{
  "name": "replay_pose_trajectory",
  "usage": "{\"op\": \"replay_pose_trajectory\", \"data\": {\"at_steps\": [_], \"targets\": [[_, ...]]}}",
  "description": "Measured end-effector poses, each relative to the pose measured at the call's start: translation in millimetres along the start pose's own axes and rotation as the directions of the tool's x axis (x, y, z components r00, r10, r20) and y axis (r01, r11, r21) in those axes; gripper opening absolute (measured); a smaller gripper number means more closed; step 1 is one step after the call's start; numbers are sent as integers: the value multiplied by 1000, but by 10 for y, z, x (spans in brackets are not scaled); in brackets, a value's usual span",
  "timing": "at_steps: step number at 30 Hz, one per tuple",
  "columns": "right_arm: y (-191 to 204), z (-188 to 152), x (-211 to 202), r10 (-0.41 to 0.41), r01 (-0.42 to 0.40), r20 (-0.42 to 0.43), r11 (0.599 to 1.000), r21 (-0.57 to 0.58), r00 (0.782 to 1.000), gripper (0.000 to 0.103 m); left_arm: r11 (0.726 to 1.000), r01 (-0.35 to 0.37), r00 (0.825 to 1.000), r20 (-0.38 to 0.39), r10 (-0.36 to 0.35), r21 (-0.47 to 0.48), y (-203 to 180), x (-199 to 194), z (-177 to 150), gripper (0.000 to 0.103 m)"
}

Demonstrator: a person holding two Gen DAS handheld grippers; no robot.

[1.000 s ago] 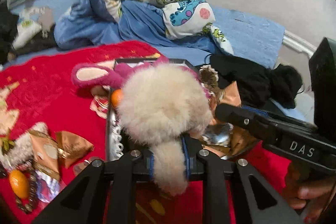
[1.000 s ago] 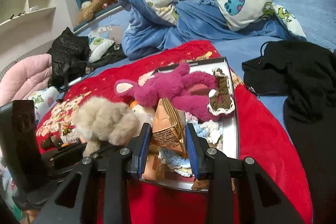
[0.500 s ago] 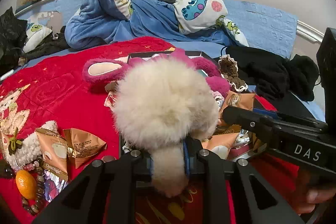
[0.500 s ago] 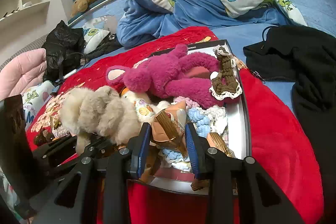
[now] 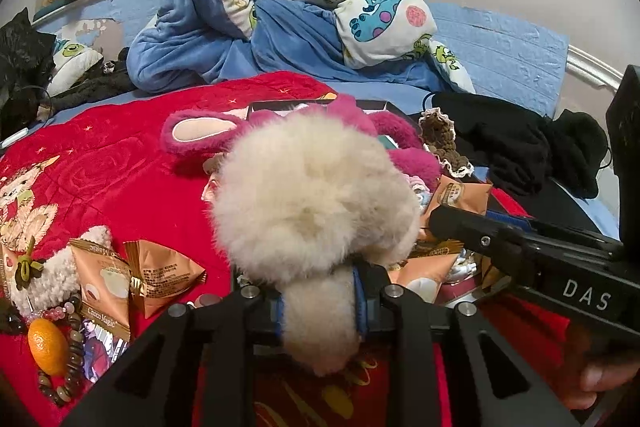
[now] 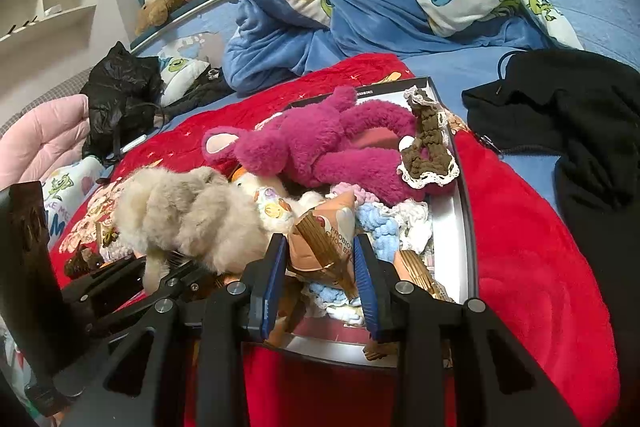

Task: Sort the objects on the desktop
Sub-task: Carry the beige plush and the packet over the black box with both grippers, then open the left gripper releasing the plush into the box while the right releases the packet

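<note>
Black tongs [image 6: 320, 279] with blue pads, silver screws, "DAS" lettering

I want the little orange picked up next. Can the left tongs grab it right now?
Probably not yet. The left tongs are full: the fluffy cream toy sits between them. The orange lies uncovered on the red blanket, beside the beads, so nothing else blocks it.

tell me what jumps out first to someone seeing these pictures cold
The cream fluffy plush fills the middle of the left wrist view, its tail pinched in the left gripper, whose jaws have just been opening slightly. Behind it a magenta plush toy sprawls in the tray on the red blanket. The right gripper holds an orange snack packet over the tray's near end.
</note>
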State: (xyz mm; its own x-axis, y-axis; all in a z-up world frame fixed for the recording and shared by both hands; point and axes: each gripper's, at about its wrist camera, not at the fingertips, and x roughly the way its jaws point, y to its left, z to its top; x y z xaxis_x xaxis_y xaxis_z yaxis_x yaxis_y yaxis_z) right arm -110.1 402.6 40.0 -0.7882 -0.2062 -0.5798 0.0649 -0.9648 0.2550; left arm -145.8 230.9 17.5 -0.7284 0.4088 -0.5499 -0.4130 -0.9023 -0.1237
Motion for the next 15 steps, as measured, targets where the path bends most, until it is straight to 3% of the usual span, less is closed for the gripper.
{"op": "replay_pose_trajectory", "data": {"at_steps": [1,3,7,9,10,12,14,15], "targets": [[0,-1,-2,1,-1,-1,1000,2,1000,33,1000,-2,1000,0,2,0,-4,0,-1,27],[1,1,-5,1,-1,-1,1000,1,1000,33,1000,-29,1000,3,29,-8,9,-12,-9,39],[-3,1,-16,2,-2,0,1000,12,1000,39,999,-38,999,8,38,-13,20,-21,-15,44],[-5,-2,-44,17,-18,9,999,27,1000,54,1000,-5,1000,8,5,-6,8,-22,-25,60],[-9,-3,-54,33,-34,10,999,33,999,60,1000,1,1000,13,-1,1,-8,-32,-30,63],[5,-3,-83,73,-74,19,996,52,997,89,1000,7,1000,29,-8,14,-36,-64,-30,81],[55,-10,-124,105,-107,32,993,55,994,103,1000,-2,998,60,0,30,-75,-126,-36,103],[95,-11,-137,109,-110,31,993,42,994,103,999,-28,997,74,26,31,-82,-148,-38,103]]}}
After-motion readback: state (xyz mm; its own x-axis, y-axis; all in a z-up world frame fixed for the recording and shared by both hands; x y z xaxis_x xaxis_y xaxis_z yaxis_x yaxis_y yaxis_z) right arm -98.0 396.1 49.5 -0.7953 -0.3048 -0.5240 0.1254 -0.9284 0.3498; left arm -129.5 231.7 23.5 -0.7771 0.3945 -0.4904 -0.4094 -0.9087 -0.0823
